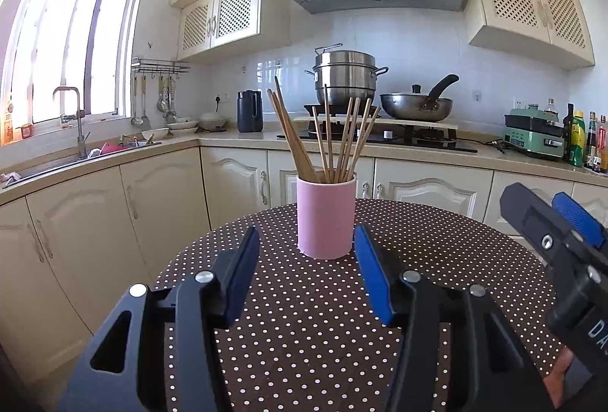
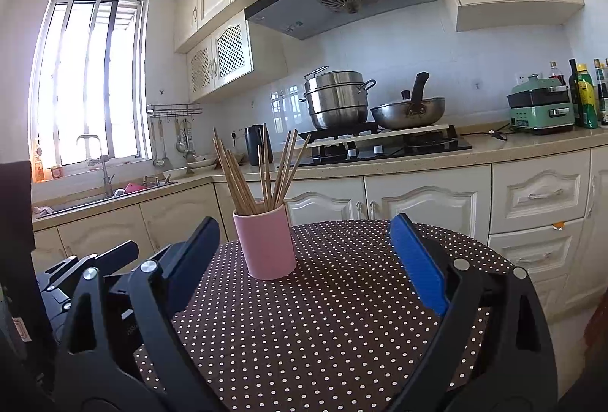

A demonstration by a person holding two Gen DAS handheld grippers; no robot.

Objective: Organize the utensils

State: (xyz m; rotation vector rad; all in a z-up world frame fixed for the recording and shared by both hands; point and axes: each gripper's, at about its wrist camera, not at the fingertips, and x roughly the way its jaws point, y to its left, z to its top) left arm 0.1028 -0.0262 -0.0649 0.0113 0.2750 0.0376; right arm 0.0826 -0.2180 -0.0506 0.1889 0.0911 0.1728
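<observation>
Cream kitchen cabinets ring your dotted worktop (image 1: 323, 317). Your left hand-held gripper (image 1: 304, 275) is released, nothing between its fingers; just ahead stands the pink cup (image 1: 326, 218) holding chopsticks (image 1: 330, 138). Your right hand-held gripper (image 2: 304, 260) gapes wide, empty.

We cannot see the lower ends of the chopsticks (image 1: 334, 134); the pink cup (image 1: 326, 218) hides them. The near edge of the tabletop (image 1: 315, 317) is covered by the left gripper (image 1: 306, 271), and its body is cut by the bottom edge. In the right wrist view, the right gripper (image 2: 304, 267) covers the near tabletop too. The labels on the bottles (image 1: 577, 138) are too small to read.
</observation>
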